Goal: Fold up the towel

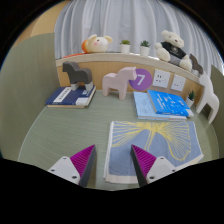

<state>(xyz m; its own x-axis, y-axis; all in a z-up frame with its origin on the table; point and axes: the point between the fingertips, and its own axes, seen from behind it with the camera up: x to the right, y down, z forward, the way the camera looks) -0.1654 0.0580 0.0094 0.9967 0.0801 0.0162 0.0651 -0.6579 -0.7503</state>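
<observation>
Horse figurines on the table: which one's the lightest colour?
The pale pink horse, standing mid-table beyond the towel. The horse on its left is dark grey.

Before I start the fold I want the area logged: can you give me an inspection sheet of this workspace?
Surface: grey-green table.
Job's things: towel, pale with line pattern, flat just ahead of the claw.
Clutter: blue book; white horse; grey horse; book.
Claw: open, empty, at the towel's near edge.
Cables: nothing seen.
Surroundings: ledge with two soft toys, potted plants, curtain.
</observation>
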